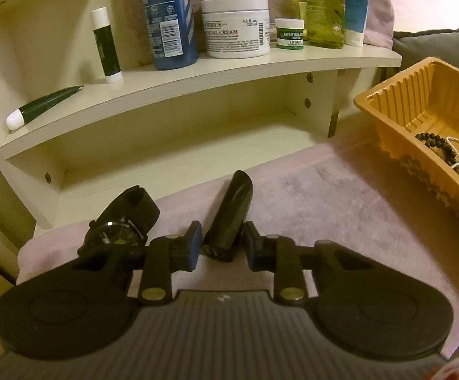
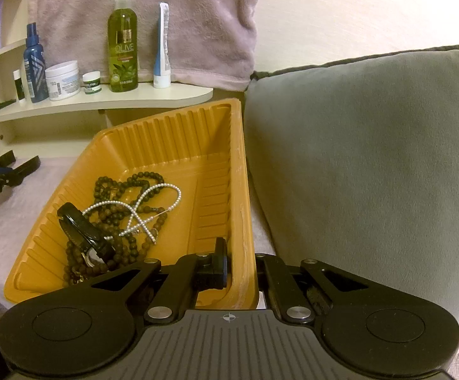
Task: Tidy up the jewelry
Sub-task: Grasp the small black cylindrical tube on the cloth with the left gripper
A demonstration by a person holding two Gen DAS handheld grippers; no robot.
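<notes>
On the pink fleece cover in the left wrist view, the left gripper (image 1: 219, 248) stands apart around a black glossy tube (image 1: 229, 218), beside a black wristwatch (image 1: 124, 221). Right wrist view: right gripper (image 2: 242, 269) clamps the ribbed orange plastic tray's wall (image 2: 242, 221); dark bead strands (image 2: 118, 212) and a pearl necklace (image 2: 153, 209) lie inside.

The white jar (image 1: 238, 27) on the shelf (image 1: 197, 76) reads "KIEHL'S" with "CREAM" in red below it, and "4.2 fl. oz. – 125 ml" at the right. The small green-and-white pot (image 1: 290, 33) beside it reads "MENTHOLATUM" and "LIP SALVE"; some letters are cut off or blurred. In the right wrist view, the tall green spray bottle (image 2: 123, 47) carries "OLIVE". The blue bottle (image 1: 168, 15) bears a barcode and fine print too small to read.
</notes>
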